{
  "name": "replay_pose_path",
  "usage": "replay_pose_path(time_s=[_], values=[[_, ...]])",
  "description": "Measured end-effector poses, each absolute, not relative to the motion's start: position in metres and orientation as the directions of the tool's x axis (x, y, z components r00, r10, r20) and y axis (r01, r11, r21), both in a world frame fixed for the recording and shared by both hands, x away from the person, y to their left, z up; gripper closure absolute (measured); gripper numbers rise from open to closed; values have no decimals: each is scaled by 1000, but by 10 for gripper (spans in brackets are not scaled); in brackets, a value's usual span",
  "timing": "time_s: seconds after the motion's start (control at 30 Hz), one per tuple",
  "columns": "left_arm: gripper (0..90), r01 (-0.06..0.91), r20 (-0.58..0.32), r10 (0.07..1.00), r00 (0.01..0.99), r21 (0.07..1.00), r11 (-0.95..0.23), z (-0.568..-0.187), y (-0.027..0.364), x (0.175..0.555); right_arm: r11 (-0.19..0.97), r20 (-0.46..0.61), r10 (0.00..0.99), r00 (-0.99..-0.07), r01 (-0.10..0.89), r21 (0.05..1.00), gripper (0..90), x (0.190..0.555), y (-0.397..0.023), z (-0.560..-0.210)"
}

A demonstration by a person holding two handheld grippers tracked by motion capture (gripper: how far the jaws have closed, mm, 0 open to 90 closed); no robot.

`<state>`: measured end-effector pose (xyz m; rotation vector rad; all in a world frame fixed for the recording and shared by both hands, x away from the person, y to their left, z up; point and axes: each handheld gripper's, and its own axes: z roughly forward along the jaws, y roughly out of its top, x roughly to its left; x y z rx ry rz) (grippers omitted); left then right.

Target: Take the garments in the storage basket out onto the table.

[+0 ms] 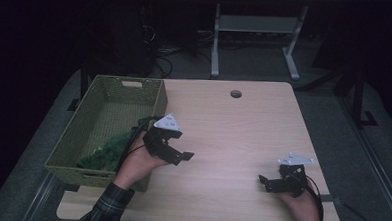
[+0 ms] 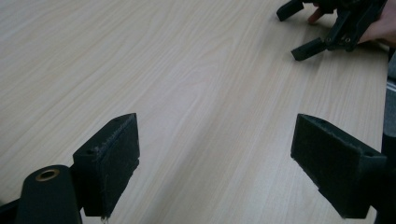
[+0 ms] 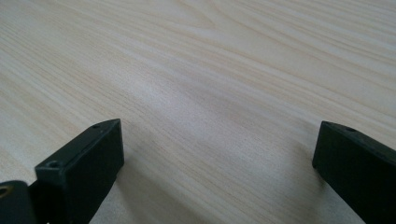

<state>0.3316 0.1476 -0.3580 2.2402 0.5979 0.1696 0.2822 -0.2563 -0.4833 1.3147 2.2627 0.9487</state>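
**Green cloth in the basket, both claws empty**

Green cloth (image 1: pixel 109 149) lies bunched in the near right corner of the basket (image 1: pixel 88 173), just behind my left hand (image 1: pixel 136 164). It's dark in there, so I can't tell how it's folded or whether a loose strand hangs over the rim.

Near first. My left claw (image 1: pixel 178 155) is released, jaws spread wide, nothing between them, hovering low over bare wood just right of the basket wall. In the left gripper view its pads (image 2: pixel 112 163) face plain table (image 2: pixel 187 93). My right claw (image 1: pixel 267 182) is also released and empty, near the front right of the table, well apart from the left one; its pads (image 3: pixel 88 163) also face bare wood.

My read: the cloth is already dropped, so the step is to get clear or go back in. For a regrip:
- rise above the rim first, then cross it; don't drag sideways into the wall
- come down on the highest bunch, close on a fold, not on the basket weave
- mind the left cable near the cloth; it could snag

Room: the whole middle and far half of the table is open, save the round hole (image 1: pixel 236 93) by the far edge. Right claw sits near the front and right edges, so swing inward, not out. A desk frame (image 1: pixel 257 38) stands beyond the table, out of reach.
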Motion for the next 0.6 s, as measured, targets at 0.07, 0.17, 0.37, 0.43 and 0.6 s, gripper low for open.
replay_pose_path(time_s=[0.07,0.17,0.37,0.43,0.6], values=[[151,363,-61,474,879,729,-580,-357,153,332,343,27,863,-505,624,702,18,282,-256,-483],[151,376,-70,484,872,728,-573,-355,159,333,343,27,863,-505,624,702,19,282,-256,-483],[151,384,-71,495,866,729,-567,-351,166,334,343,27,863,-505,624,702,18,282,-256,-483],[151,385,-70,498,865,729,-566,-350,169,335,343,27,863,-505,624,702,18,282,-256,-483],[195,389,-67,505,860,727,-566,-348,177,335,343,27,863,-505,624,702,18,282,-256,-483]])
